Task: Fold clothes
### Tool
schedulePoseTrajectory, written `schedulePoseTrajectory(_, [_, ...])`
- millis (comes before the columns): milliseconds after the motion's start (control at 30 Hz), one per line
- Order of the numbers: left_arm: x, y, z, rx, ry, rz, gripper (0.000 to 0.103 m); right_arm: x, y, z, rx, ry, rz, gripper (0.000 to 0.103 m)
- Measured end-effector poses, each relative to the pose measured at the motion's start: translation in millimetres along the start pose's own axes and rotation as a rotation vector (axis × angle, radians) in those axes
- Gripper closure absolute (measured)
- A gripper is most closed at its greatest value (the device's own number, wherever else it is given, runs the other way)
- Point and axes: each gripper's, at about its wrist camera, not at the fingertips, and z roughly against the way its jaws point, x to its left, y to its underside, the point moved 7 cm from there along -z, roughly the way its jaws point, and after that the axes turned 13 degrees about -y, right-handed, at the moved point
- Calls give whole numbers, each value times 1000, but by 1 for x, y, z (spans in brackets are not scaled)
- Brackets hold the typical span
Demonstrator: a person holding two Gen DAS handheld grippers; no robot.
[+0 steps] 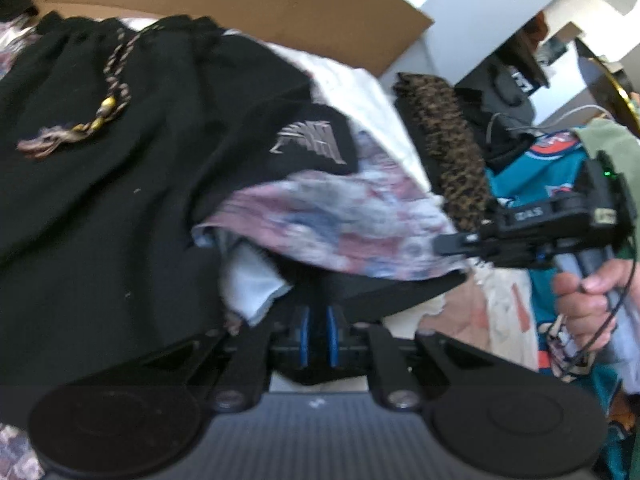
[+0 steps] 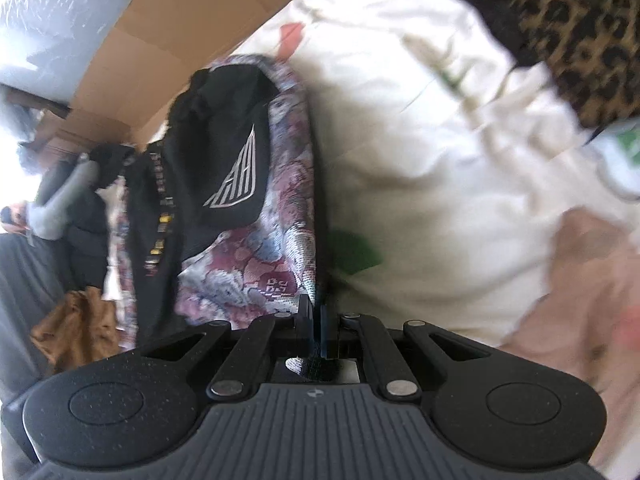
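Both claws clamped on the black floral-lined garment (image 1: 120,184) draped over the white bedding (image 2: 420,152): left claw (image 1: 318,332) on dark hem, right claw (image 2: 316,320) on floral edge; likely best to draw both corners across together, fabric taut, edges matched.

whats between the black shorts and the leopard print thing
In the left wrist view, the floral patterned fabric and white bedding lie between the black shorts and the leopard print cloth. The right gripper reaches in over the floral fabric's edge.
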Motion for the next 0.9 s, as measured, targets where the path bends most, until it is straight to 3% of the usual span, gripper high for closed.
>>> schedulePoseTrajectory(233, [-2,5,12,12,-82,-37,93,-25,-22,31,15,126,139,103])
schedulePoseTrajectory(533, [1,24,-9,98,-98,18,93,-84,-42,60,29,280,207,103])
schedulePoseTrajectory(733, [1,19,-24,106,-95,54,93,-106,-54,50,82,323,247,103])
schedulePoseTrajectory(800, [-1,17,-26,106,-78,59,89,-110,-56,45,99,325,246,103])
schedulePoseTrajectory(867, [-2,17,-27,111,-58,54,71,-114,-59,40,115,326,243,103])
schedulePoseTrajectory(900, [-4,17,-28,109,-53,56,68,-115,-60,39,119,327,243,103])
